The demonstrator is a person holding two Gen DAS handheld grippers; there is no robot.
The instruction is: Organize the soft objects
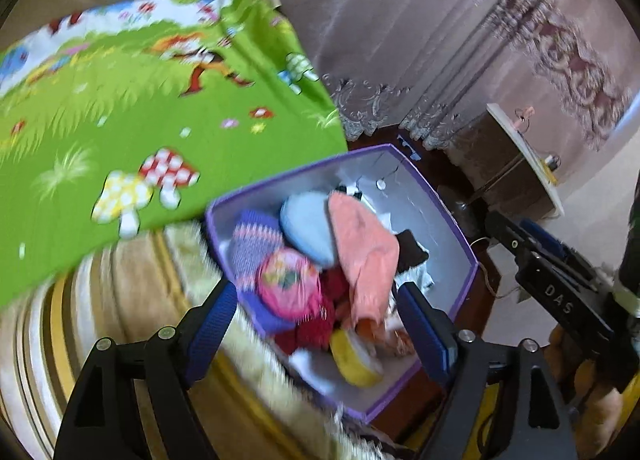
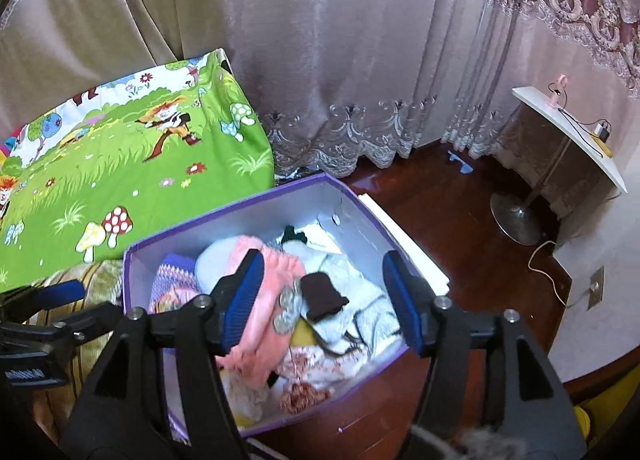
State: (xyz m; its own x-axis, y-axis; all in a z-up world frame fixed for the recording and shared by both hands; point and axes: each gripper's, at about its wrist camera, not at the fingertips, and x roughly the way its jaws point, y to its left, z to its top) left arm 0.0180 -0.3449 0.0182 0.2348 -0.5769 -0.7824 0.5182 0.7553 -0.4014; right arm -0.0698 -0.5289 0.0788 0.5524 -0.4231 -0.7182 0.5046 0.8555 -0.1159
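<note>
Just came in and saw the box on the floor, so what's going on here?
A person is sorting soft things with a hand-held gripper in each hand. Both hover over the purple box, which is full of clothes: a pink garment, a striped knit piece, a dark sock. The left hand-held gripper and the right hand-held gripper are open and hold nothing.

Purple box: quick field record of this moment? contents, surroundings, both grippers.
box: purple box, open top, on dark wood floor
contents: pink cloth, knit hat, dark sock, pale blue garment, mixed soft items
beside box: green cartoon blanket
left gripper: open, empty, over the box
right gripper: open, nothing gripped, over the box
background: curtains, side table
</note>
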